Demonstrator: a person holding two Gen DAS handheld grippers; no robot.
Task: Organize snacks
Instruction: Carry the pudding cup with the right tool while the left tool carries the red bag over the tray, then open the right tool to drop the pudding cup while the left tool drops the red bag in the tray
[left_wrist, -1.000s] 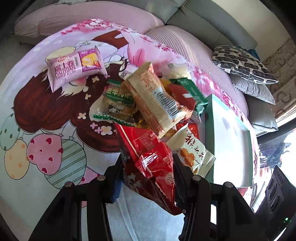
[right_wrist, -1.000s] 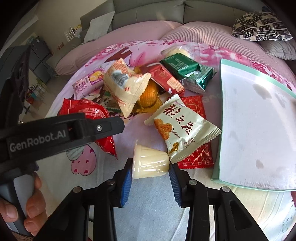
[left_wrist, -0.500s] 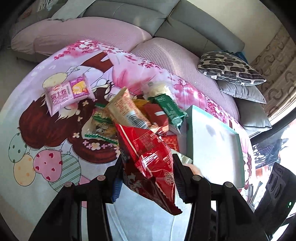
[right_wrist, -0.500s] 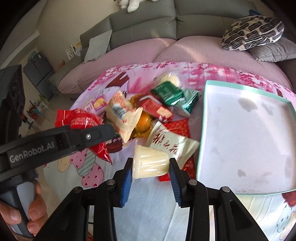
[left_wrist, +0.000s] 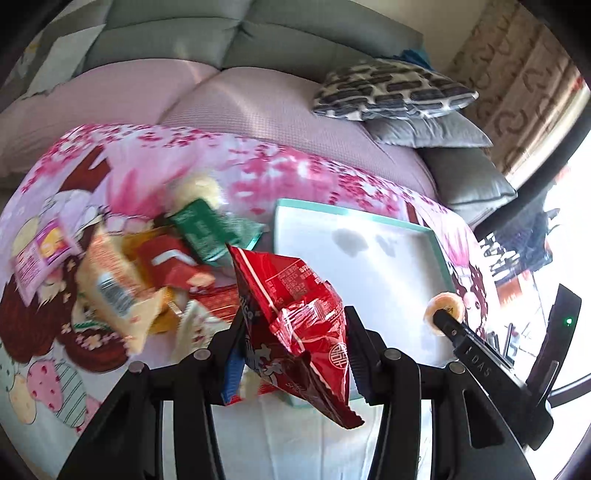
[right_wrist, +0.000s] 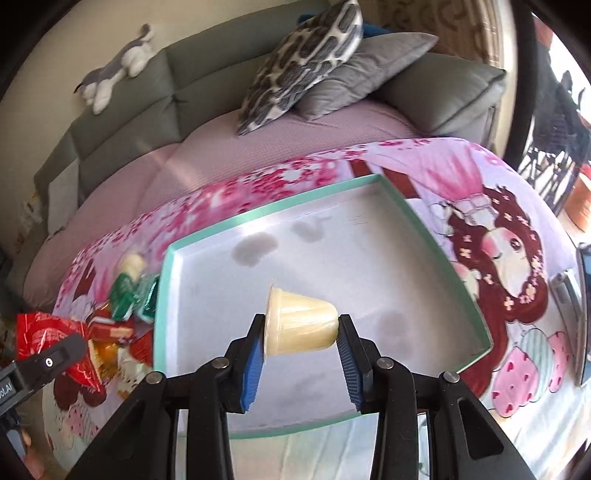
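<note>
Two tools: both loaded, both up over the cartoon-print cloth.
Left tool (left_wrist: 291, 354): pinching a red crinkly snack bag (left_wrist: 295, 314), pads pressed into its sides, the bag's sealed end hanging below the fingers.
Left tool's position: held above the near left corner of the tray, the bag's top pointing toward the snack pile.
Right tool (right_wrist: 301, 341): clamped on a pale yellow jelly cup (right_wrist: 301, 326), lying sideways, its wide rim against the left pad and its narrow base against the right pad.
Right tool's position: the cup hangs over the tray's white floor, well inside the rim.
Cross-check: in the left wrist view the right tool's finger (left_wrist: 476, 354) shows at the right with the cup's end just at its tip.
Tray (right_wrist: 424, 229): shallow, white inside with a mint-green rim, lying on the cloth; a few grey smudges on its floor, nothing else seen in it.
Snack pile (left_wrist: 147, 266): left of the tray and just beside it; green packets, a red packet, a cream wrapper with a barcode, all motion-blurred.
Pink packet (left_wrist: 40, 251): a little apart, at the pile's far left edge.
Cloth (right_wrist: 498, 221): pink blossoms, a brown-haired cartoon girl, balloons.
Behind: pink-covered sofa seat, a black-and-white patterned cushion (right_wrist: 306, 55) leaning on a grey cushion (right_wrist: 369, 70).
Sofa back: a grey and white plush toy (right_wrist: 118, 70) on top.
</note>
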